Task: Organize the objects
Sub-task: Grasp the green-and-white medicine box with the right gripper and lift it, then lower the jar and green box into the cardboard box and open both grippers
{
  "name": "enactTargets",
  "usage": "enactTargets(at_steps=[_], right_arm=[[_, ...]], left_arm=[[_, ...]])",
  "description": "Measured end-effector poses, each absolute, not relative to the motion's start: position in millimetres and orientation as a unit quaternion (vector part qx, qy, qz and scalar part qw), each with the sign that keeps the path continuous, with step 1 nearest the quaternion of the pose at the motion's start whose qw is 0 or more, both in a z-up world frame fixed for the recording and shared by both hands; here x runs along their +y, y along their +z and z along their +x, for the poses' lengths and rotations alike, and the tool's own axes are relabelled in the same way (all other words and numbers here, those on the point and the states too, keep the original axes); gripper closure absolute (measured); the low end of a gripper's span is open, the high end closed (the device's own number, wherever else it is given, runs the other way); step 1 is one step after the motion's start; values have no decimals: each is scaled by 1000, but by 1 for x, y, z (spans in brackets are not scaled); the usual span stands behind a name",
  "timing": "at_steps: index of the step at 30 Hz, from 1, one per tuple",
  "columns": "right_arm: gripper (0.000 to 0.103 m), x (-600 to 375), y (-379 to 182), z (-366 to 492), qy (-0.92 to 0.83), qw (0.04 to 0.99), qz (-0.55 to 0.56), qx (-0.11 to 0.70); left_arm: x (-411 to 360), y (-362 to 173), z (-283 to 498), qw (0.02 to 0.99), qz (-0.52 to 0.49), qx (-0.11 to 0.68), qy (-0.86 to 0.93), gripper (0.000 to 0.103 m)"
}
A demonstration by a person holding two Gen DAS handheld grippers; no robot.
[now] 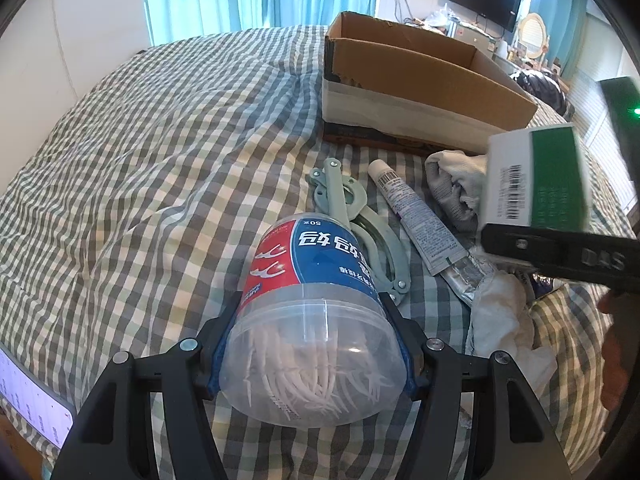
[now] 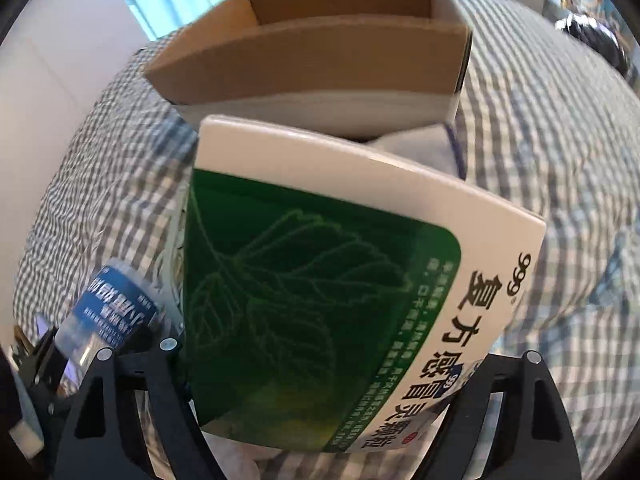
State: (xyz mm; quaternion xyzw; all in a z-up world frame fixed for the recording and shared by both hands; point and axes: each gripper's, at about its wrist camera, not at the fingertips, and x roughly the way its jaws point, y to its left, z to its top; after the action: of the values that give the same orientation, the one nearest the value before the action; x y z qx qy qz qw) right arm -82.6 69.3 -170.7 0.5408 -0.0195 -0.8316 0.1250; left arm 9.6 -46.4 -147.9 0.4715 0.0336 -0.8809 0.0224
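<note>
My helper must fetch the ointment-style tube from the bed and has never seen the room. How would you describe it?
Find the open cardboard box on the checked bedspread. Just in front of it the tube lies flat, between a pale green hinged tool and crumpled white cloth. It alone is slim and white, with a barcode and a flattened silver end.

Clear floss-pick jar [image 1: 316,320] with red-blue label, lying sideways, green-white medicine box [image 2: 340,292] tilted before open cardboard box [image 2: 320,60]

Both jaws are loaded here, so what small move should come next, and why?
Probably carry the green medicine box forward over the open cardboard box and release it. The right gripper holds it lifted, facing the box, whose visible interior looks empty, while the left gripper holds the floss-pick jar farther back.
</note>
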Motion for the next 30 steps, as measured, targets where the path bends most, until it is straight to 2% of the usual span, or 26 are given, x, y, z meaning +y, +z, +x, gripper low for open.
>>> enactTargets(at_steps=[9,17,24,30], right_arm=[[21,72,-119,-50,-862,144,486,16],[21,92,-56,-29,-886,159,434,25],[21,96,-9,-25,-904,165,391,46],[21,98,19,-56,-912,169,370,54]], left_arm=[[-32,-115,22,29,455,28,-890,38],[-19,-44,21,25,402,21,-915,38],[-3,9,-7,9,359,9,-933,38],[2,25,-56,4,340,9,-940,38]])
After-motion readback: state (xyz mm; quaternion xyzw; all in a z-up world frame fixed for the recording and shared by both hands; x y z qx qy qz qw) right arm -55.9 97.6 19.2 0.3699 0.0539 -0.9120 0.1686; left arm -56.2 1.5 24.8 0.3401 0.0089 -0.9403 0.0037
